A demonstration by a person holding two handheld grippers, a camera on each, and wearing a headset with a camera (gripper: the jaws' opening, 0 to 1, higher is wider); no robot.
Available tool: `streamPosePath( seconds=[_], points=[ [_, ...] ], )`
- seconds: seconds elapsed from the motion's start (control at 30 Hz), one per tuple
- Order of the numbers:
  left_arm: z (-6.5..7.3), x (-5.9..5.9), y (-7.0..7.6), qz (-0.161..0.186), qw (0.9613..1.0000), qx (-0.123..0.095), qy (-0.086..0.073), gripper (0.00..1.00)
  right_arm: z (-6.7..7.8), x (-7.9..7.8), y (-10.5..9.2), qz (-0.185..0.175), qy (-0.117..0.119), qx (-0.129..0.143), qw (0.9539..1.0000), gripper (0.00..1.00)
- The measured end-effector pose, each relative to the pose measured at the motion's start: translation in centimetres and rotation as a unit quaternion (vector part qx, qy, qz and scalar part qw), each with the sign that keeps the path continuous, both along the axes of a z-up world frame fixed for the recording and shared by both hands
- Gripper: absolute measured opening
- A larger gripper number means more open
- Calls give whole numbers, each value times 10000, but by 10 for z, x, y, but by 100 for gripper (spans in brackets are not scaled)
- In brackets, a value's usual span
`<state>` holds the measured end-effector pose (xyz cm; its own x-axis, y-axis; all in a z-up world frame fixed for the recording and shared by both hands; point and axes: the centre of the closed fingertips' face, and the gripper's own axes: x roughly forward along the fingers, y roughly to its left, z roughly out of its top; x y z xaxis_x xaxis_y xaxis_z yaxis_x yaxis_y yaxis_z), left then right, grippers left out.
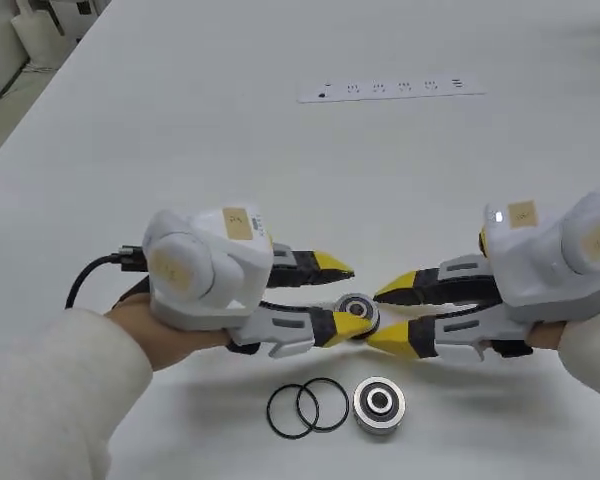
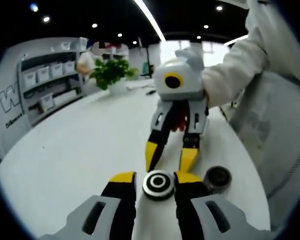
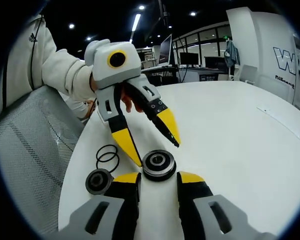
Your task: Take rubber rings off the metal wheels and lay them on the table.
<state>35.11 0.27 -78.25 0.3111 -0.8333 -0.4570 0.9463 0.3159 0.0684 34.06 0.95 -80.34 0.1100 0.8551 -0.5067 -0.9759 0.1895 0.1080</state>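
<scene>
Head view: white table (image 1: 180, 120) runs wide and bare beyond the work, out to a white socket strip (image 1: 390, 90) whose markings are too small to read. The table's left edge cuts the top-left corner, floor (image 1: 0, 110) past it. Left hand-held gripper (image 1: 350, 297) and right hand-held gripper (image 1: 377, 316) meet tip to tip near the front, both partly open, neither clamped. Metal wheel (image 1: 356, 308) sits between the tips. The left hand-held gripper's lower jaw touches it, its upper jaw stands apart. Just nearer the person, two rubber rings (image 1: 298, 405) lie overlapping and flat on the table, second wheel (image 1: 379, 403) just beside them on the right. Little room between these and the jaws. Beige tape patches (image 1: 237, 222) on both bodies, blank. Left gripper view: wall letter "W" (image 2: 5, 97) beside shelving (image 2: 50, 85), smaller line beneath not legible. Right gripper view: second "W" (image 3: 285, 60) on a white wall, text below begins "Dil", rest unclear. The table's edge runs beside grey mesh (image 3: 30, 150).
</scene>
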Motion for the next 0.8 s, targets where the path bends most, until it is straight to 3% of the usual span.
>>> streamPosePath(
  seconds=[0.13, 0.27, 0.37, 0.6, 0.8],
  points=[
    [-7, -1, 2, 36, 9999, 67, 84, 25, 0, 2, -1, -42, -4, 10, 10000, 26],
    [-6, 1, 2, 132, 9998, -15, 146, 19, -1, 1, -1, -54, 7, 15, 10000, 25],
    [-8, -3, 2, 191, 9991, -105, 367, 15, 0, -1, 0, -37, 3, 26, 10000, 24],
    [-9, -4, 2, 255, 9988, -109, 393, 15, 2, 0, 0, -87, 56, 73, 9999, 21],
    [-9, -6, 1, 265, 9988, -77, 400, 14, 1, -1, -2, 1, -31, -15, 10000, 20]
  ],
)
